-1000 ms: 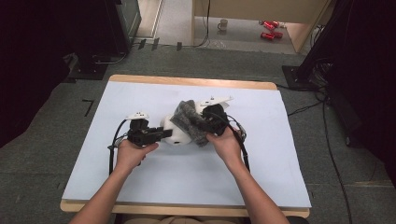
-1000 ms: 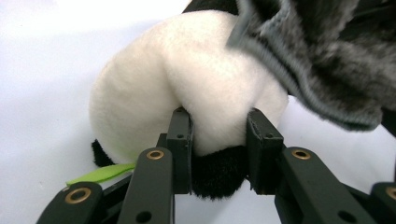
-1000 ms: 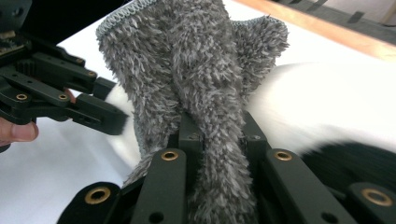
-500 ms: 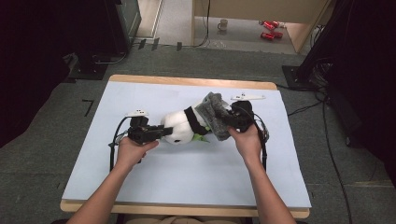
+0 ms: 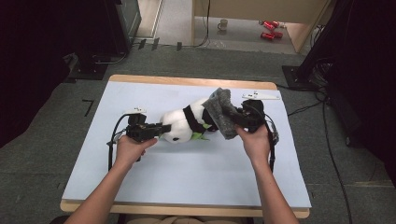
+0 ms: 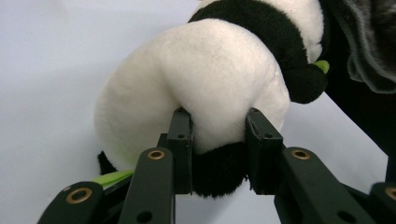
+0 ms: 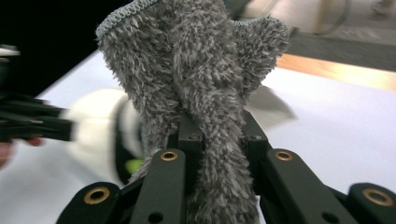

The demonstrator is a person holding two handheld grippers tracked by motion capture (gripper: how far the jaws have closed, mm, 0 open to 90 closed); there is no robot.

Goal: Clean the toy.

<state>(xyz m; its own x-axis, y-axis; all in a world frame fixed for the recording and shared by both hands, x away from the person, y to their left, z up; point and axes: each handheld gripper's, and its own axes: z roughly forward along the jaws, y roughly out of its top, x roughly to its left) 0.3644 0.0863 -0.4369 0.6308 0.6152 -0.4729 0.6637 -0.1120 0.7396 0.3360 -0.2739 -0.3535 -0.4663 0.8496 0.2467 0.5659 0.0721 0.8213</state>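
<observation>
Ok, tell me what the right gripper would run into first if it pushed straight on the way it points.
The right gripper points left across the table, shut on the grey fuzzy cloth. Pushing straight on, it would probably meet the panda plush first, just beyond the cloth; the exact depth is unclear.

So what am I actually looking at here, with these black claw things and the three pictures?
A person sits at a table and holds a hand tool in each hand. One picture looks down from above; the other two come from small cameras riding on the tools, looking along their black jaws. The left gripper is clamped on the white end of a toy panda lying on the pale blue surface. The right gripper pinches a fuzzy grey cloth, lifted beside the panda's other end. A mug and red cans sit on the floor beyond.
</observation>
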